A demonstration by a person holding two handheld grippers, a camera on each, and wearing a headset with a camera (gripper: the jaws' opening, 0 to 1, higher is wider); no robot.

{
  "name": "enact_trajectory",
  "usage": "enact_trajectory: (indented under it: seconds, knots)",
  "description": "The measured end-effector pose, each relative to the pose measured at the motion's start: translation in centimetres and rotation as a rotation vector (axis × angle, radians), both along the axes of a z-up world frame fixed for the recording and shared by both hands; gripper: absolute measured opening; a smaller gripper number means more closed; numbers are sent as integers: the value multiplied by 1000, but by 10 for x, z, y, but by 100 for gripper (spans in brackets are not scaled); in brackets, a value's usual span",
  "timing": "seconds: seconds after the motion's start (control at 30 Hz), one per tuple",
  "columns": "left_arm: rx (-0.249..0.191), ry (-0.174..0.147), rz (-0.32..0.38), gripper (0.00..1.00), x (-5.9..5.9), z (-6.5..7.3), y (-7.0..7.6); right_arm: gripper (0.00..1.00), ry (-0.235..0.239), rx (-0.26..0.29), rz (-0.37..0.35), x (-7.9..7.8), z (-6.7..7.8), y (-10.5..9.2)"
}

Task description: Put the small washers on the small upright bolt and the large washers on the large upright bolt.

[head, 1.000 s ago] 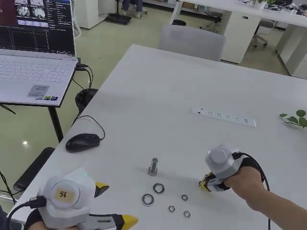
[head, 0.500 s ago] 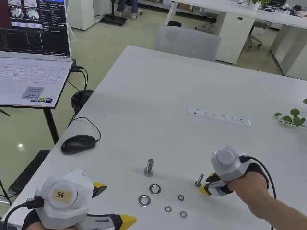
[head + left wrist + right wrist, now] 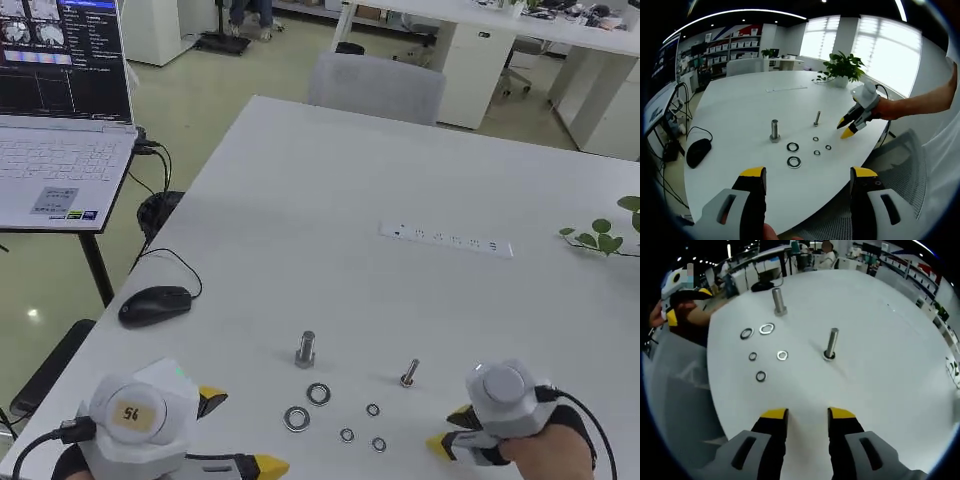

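Observation:
The large bolt (image 3: 305,349) (image 3: 774,130) (image 3: 778,301) and the thinner small bolt (image 3: 409,373) (image 3: 817,118) (image 3: 830,344) stand upright on the white table (image 3: 330,200). Two large washers (image 3: 318,393) (image 3: 296,418) and three small washers (image 3: 372,409) (image 3: 346,435) (image 3: 378,444) lie flat in front of them. My left gripper (image 3: 240,432) (image 3: 808,172) hovers at the near left edge, wide open and empty. My right gripper (image 3: 448,430) (image 3: 807,414) sits near the front edge, right of the washers and short of the small bolt, open with nothing between its fingers.
A black mouse (image 3: 155,305) lies at the table's left edge and a white power strip (image 3: 445,241) farther back. A laptop (image 3: 60,170) stands on a side stand at left, a grey chair (image 3: 375,88) beyond the table, a plant (image 3: 605,235) at right.
My right gripper has drawn back from the small bolt toward the near edge, leaving the bolt standing alone. The left gripper stays in place. The head camera has shifted slightly.

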State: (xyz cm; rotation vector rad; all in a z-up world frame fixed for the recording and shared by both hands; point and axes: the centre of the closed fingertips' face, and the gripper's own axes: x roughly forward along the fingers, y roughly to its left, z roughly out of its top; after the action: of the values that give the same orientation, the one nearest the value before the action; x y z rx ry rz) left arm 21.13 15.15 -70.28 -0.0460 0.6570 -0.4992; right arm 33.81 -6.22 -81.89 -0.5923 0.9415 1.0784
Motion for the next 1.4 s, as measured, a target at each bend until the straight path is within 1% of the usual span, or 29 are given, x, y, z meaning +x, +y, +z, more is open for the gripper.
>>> enact_trajectory:
  seconds: [0.03, 0.2, 0.53, 0.73, 0.9, 0.97, 1.07, 1.1, 1.23, 1.3, 1.4]
  knots:
    - [1, -1, -2, 68, 1, 0, 0, 34, 6, 5, 5, -5, 0, 1]
    - [1, -2, -6, 68, 2, 0, 0, 34, 7, 38, 18, -16, 1, 11]
    - [-4, -8, -13, 68, 4, 1, -4, 33, 27, 60, 88, -31, -2, 40]
    - [-7, -8, -6, 68, 2, 0, -3, 32, 28, 55, 142, -34, -2, 56]
    - [-8, -9, -2, 68, 2, 0, -2, 32, 19, 39, 211, -39, -3, 70]
    - [-8, -7, 1, 67, 1, 0, -2, 32, 7, 34, 250, -41, -4, 75]
    - [-7, -8, 3, 67, 2, 0, -1, 30, -21, -1, 288, -40, -5, 76]
    - [-9, -10, 4, 67, 2, 1, -1, 29, -27, -9, 293, -39, -5, 76]
    - [-11, -10, 5, 67, 2, 1, -2, 28, -24, -14, 299, -38, -5, 75]
    - [-14, -10, 3, 67, 2, 1, -4, 28, -31, -18, 306, -38, -5, 75]
    - [-14, -3, -2, 67, 2, -3, -7, 25, -35, -13, 306, -40, -5, 76]
